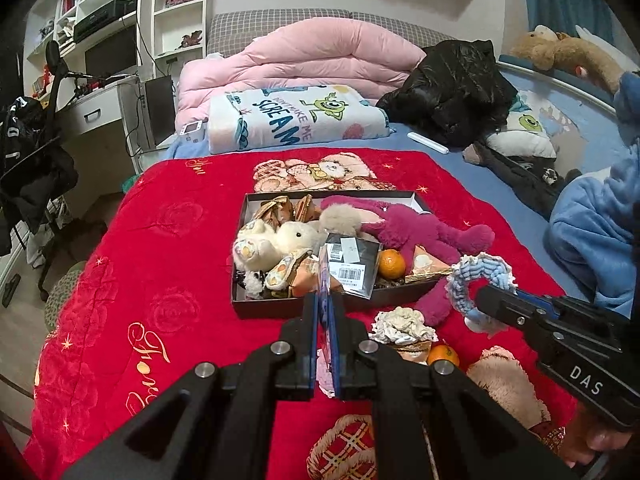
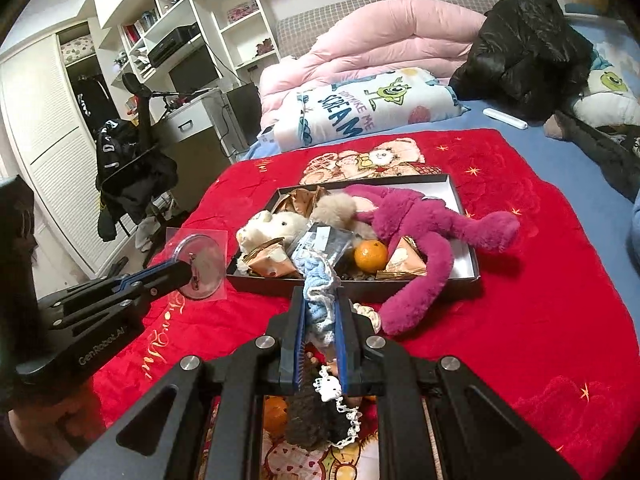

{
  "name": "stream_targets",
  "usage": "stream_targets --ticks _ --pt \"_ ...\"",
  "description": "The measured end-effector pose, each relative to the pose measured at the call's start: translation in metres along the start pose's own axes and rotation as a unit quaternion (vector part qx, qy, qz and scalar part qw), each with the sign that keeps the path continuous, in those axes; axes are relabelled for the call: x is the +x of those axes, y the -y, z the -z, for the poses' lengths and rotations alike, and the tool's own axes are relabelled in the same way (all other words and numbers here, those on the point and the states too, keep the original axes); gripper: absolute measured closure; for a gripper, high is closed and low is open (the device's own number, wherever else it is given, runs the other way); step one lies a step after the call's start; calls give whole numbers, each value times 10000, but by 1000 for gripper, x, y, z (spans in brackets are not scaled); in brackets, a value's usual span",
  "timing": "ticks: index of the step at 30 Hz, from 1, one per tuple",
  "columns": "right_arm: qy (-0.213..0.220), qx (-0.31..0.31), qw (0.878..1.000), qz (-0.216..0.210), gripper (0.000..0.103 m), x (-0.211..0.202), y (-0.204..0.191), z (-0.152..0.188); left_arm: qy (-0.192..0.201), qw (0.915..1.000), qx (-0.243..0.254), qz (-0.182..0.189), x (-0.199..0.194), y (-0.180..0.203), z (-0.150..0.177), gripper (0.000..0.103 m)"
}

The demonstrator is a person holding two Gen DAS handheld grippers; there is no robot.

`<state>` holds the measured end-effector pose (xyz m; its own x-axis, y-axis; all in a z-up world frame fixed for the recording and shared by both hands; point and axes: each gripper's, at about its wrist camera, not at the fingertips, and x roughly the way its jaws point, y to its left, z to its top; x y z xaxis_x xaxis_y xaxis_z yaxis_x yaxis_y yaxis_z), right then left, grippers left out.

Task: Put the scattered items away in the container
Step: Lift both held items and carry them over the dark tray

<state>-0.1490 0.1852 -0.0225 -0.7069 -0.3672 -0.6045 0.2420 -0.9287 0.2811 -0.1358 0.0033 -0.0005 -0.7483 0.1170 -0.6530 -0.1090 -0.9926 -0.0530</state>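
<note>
While white shelves (image 2: 168, 36) fill the room left of the fingers, the left gripper (image 1: 323, 304) pinches a flat clear packet (image 2: 200, 264). Ahead on the soft red blanket (image 1: 168, 240) sits the dark box (image 1: 288, 307). The right gripper (image 2: 322, 312) squeezes a fuzzy blue ring (image 1: 480, 280).

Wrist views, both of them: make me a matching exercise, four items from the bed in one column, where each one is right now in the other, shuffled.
Items:
1. blue knitted ring
2. clear disc case
3. magenta plush
4. cream scrunchie

Places:
A. held in the left gripper
B. draped over the edge of the box
C. held in the right gripper
D. lying on the red blanket, outside the box

Pairs: 1-C, 2-A, 3-B, 4-D
</note>
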Motion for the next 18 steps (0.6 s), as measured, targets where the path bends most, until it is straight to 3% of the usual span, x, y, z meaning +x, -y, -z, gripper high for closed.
stream_targets --ticks 10,14,18 --pt "-76 19 10000 -2 90 4 0 3 -45 9999 -91 35 4 -8 -3 98" --pt "-94 54 9999 22 90 7 3 3 -190 9987 -336 324 9 -14 -7 98" --pt "-106 92 9999 79 90 13 7 -1 -134 9994 -196 249 16 -8 -18 98"
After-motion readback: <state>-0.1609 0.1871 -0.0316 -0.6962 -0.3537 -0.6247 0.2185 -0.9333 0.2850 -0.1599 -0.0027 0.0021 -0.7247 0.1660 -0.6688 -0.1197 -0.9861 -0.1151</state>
